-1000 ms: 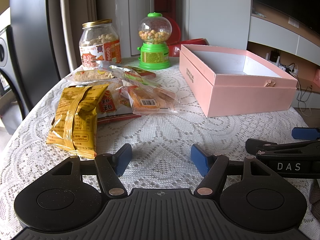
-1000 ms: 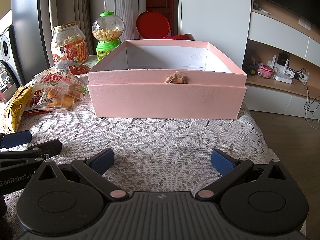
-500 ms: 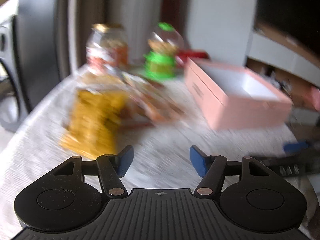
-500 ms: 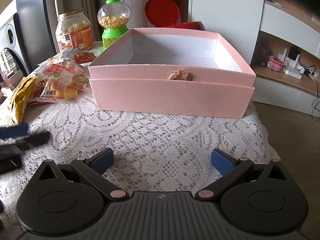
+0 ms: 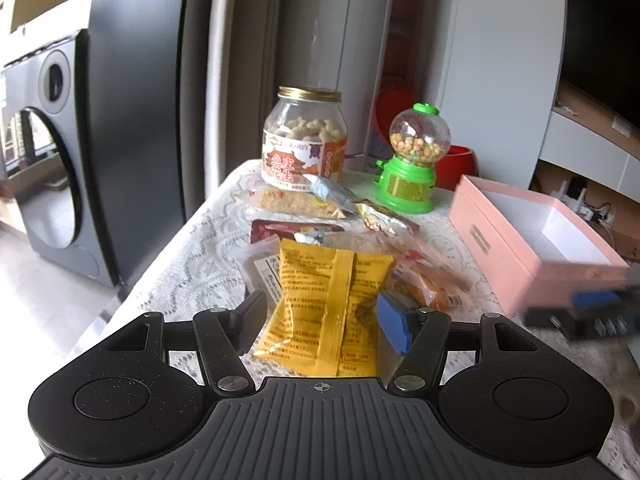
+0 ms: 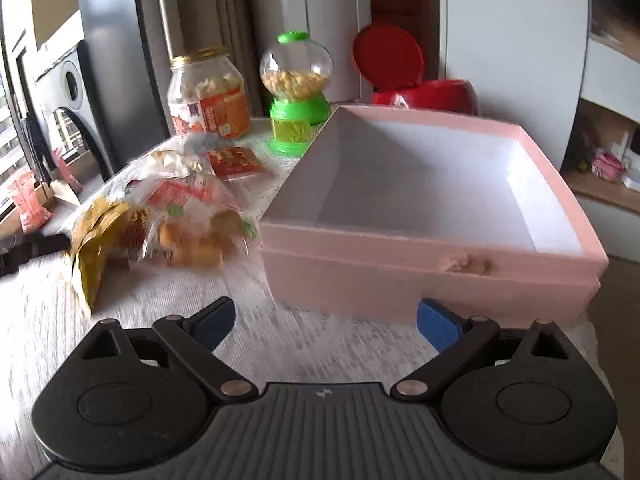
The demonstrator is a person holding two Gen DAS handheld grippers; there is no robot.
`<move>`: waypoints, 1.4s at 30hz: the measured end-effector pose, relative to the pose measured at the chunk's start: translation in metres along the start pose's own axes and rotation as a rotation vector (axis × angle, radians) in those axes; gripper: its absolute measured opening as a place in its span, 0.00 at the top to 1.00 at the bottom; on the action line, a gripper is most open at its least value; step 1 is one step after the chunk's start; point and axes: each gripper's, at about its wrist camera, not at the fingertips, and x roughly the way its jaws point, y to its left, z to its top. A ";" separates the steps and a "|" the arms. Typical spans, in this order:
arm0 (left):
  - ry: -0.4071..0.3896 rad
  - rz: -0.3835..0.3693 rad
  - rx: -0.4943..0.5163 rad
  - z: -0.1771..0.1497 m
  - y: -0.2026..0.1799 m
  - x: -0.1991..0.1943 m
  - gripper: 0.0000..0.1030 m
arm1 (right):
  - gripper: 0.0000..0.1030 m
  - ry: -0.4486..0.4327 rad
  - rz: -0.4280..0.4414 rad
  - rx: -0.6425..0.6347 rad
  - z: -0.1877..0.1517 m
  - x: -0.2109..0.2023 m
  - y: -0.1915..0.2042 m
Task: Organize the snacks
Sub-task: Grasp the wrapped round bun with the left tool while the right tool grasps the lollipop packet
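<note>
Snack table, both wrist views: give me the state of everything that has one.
Pink box: open, empty.
Peanut jar: lidded, upright.
Candy dispenser: upright, capped.
Yellow bag: sealed, lying flat.
Left gripper: open around bag.
Right gripper: closing, empty.

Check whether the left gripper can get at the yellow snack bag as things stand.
Probably yes. The left gripper already straddles the yellow snack bag, which lies on top of the pile with nothing over it; whether the fingers touch it yet is unclear.
</note>
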 end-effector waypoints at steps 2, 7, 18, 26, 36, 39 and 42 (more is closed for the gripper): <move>0.001 -0.016 0.002 -0.003 0.002 -0.001 0.35 | 0.05 0.001 0.039 -0.013 0.010 0.010 0.009; 0.007 -0.030 0.002 -0.007 0.003 -0.001 0.35 | 0.05 -0.004 0.109 0.033 0.039 0.035 0.030; 0.006 -0.049 0.007 -0.007 0.003 -0.006 0.35 | 0.53 0.105 0.242 0.040 0.066 0.086 0.060; 0.005 -0.095 -0.003 -0.002 -0.003 -0.003 0.35 | 0.51 0.118 0.233 -0.054 0.014 0.030 0.024; 0.130 -0.263 0.074 -0.014 -0.060 0.007 0.35 | 0.34 -0.012 0.011 -0.147 -0.029 -0.033 -0.014; 0.150 -0.302 0.133 -0.018 -0.084 0.007 0.35 | 0.32 -0.042 -0.037 -0.127 -0.043 -0.047 -0.028; 0.157 -0.345 0.228 -0.023 -0.115 0.007 0.35 | 0.31 -0.042 -0.057 -0.110 -0.055 -0.052 -0.036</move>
